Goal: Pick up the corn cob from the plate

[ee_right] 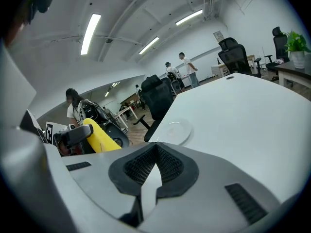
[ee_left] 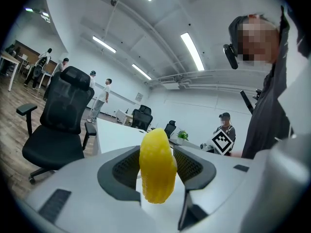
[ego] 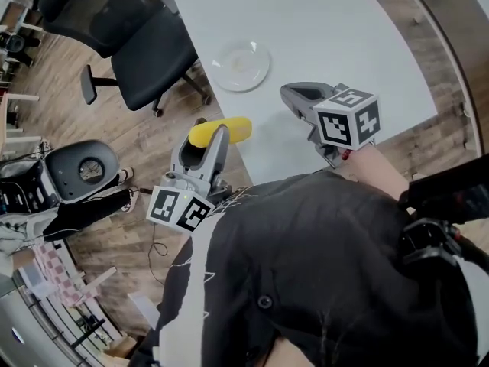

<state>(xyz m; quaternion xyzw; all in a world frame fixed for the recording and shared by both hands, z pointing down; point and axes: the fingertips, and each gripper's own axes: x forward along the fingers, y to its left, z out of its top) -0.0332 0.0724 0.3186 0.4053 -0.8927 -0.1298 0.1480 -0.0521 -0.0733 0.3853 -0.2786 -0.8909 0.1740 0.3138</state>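
My left gripper (ego: 211, 134) is shut on the yellow corn cob (ego: 221, 131), which lies crosswise between the jaws, off the table's near-left edge. In the left gripper view the corn cob (ee_left: 157, 171) stands on end between the black pads of the left gripper (ee_left: 156, 155). The clear glass plate (ego: 241, 65) sits empty on the white table (ego: 328, 29), beyond both grippers. My right gripper (ego: 290, 92) hovers over the table to the right of the cob. In its own view the right gripper (ee_right: 155, 150) has its pads together with nothing between them. From there the plate (ee_right: 176, 130) and corn cob (ee_right: 99, 137) show ahead.
A black office chair (ego: 141, 44) stands left of the table by the plate. A round grey device (ego: 82, 170) and cables lie on the wooden floor at the left. Several people and more desks and chairs (ee_left: 60, 125) stand in the far room.
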